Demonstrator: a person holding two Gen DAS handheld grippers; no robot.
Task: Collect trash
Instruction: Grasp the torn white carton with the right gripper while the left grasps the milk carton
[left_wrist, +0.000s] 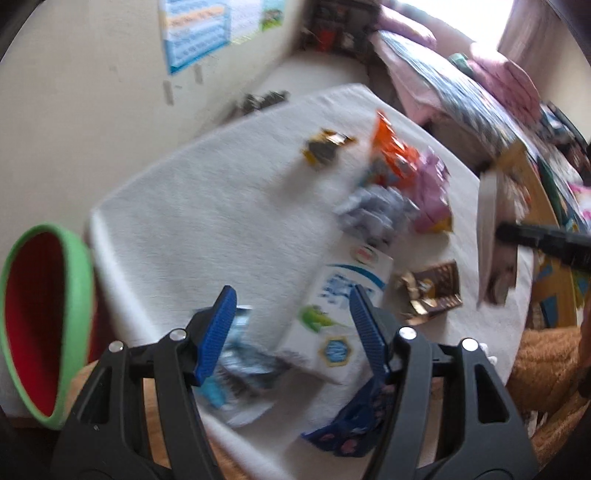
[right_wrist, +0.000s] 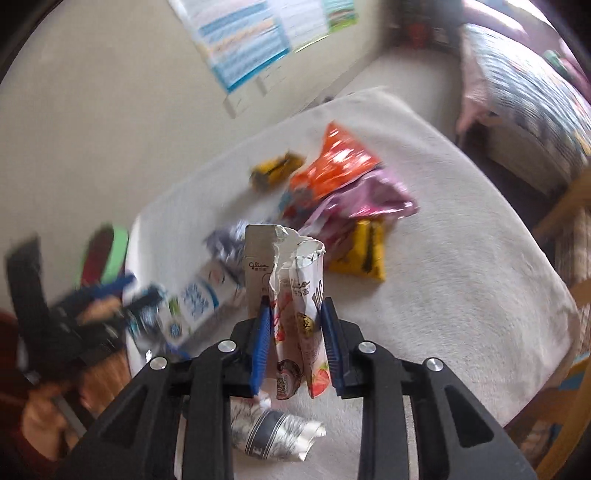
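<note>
The right gripper (right_wrist: 295, 339) has its blue pads clamped on a torn white snack box with strawberry and chocolate print (right_wrist: 295, 295); the box stands upright between the jaws, its ripped top edge uppermost. In the left wrist view the same box (left_wrist: 491, 236) appears off the right edge of the white fleece-covered table (left_wrist: 221, 206), held by a dark finger.

The left gripper (left_wrist: 291, 328) stands at a middling width with nothing between its pads, above a white carton with blue and green print (left_wrist: 340, 314) lying flat on the table. A crumpled light-blue wrapper (left_wrist: 236, 373) lies just beside the carton, and a dark blue printed wrapper (left_wrist: 351, 424) sits at the near table edge.

Further trash remains on the table: an orange foil bag (right_wrist: 332, 162), a pink foil bag (right_wrist: 369, 195) touching it, a yellow-and-black wrapper (right_wrist: 273, 171), a brown-and-gold wrapper (left_wrist: 432, 291) and a grey crumpled wrapper (left_wrist: 376, 210).

A green-rimmed bin with red interior (left_wrist: 44, 317) stands at the left table edge.
</note>
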